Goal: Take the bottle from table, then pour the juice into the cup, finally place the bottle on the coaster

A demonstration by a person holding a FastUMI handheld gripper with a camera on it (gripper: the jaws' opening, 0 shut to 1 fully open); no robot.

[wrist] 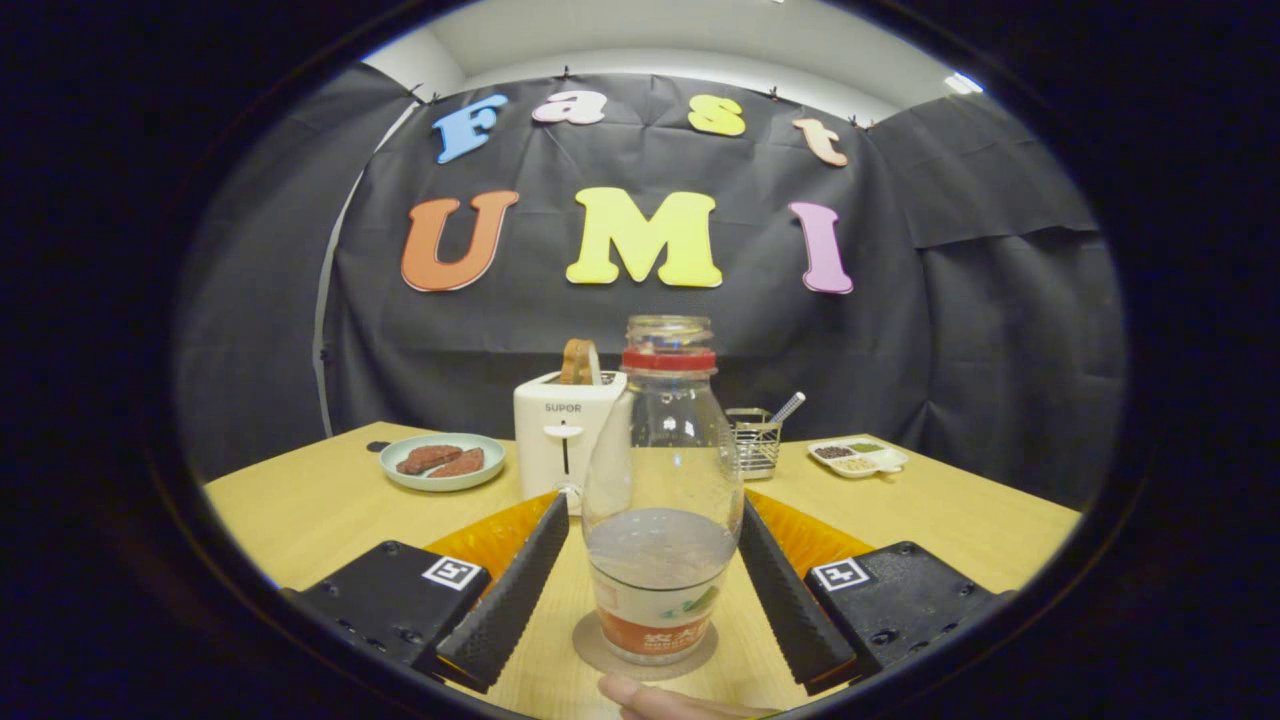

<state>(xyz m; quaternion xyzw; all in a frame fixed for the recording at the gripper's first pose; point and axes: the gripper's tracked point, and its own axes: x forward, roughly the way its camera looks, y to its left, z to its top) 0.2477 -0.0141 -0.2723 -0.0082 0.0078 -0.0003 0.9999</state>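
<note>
Fingertip (650, 700) nearest, bottle (662, 490) on coaster (600, 645), between open tool (645, 590) fingers

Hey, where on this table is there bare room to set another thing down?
Bare wood lies left of the plate, and right of the condiment tray. It is crowded around the toaster, the wire rack, and the bottle on its coaster between the open gripper's fingers.

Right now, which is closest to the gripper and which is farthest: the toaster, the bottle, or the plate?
1. Bottle: between the open gripper fingers, on the coaster.
2. Toaster: just behind the bottle, slightly left.
3. Plate: farther left on the table, about level with the toaster; a close call.
</note>
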